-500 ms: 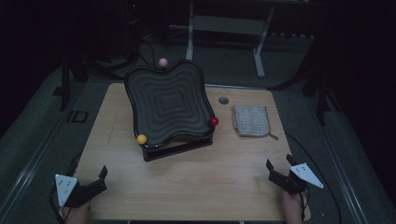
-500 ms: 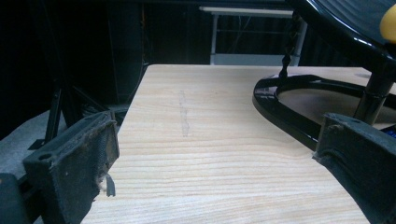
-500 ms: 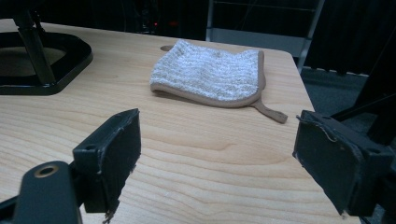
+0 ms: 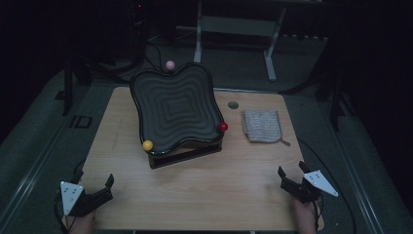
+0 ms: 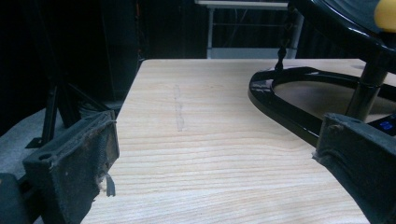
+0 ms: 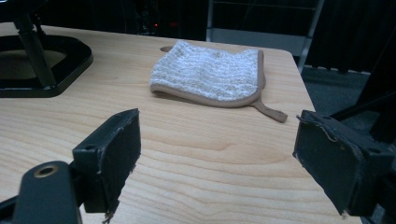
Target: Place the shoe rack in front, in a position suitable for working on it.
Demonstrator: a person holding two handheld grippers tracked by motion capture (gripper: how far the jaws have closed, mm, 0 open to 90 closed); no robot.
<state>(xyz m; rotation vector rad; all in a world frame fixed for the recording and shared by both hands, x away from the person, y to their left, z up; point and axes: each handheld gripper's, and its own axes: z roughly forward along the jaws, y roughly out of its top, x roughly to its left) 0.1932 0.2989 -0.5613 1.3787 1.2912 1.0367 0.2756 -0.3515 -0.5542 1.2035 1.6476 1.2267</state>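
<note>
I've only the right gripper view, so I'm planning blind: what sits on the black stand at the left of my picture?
Observer: A tilted black wavy tray, with a red ball at its right corner.
Operator: Other balls?
Observer: A yellow ball at its near left corner, a pink ball at the far rim.
Operator: My other hand?
Observer: The left hand-held gripper is open and empty, at the table's near left corner.

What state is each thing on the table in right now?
Black wavy ridged tray: tilted on its black stand.
Yellow ball, red ball, pink ball: sitting at the tray's rim.
Beige knitted cloth: flat on the wooden table.
Left gripper: jaws open, nothing held.
Right gripper: jaws open, nothing held.
</note>
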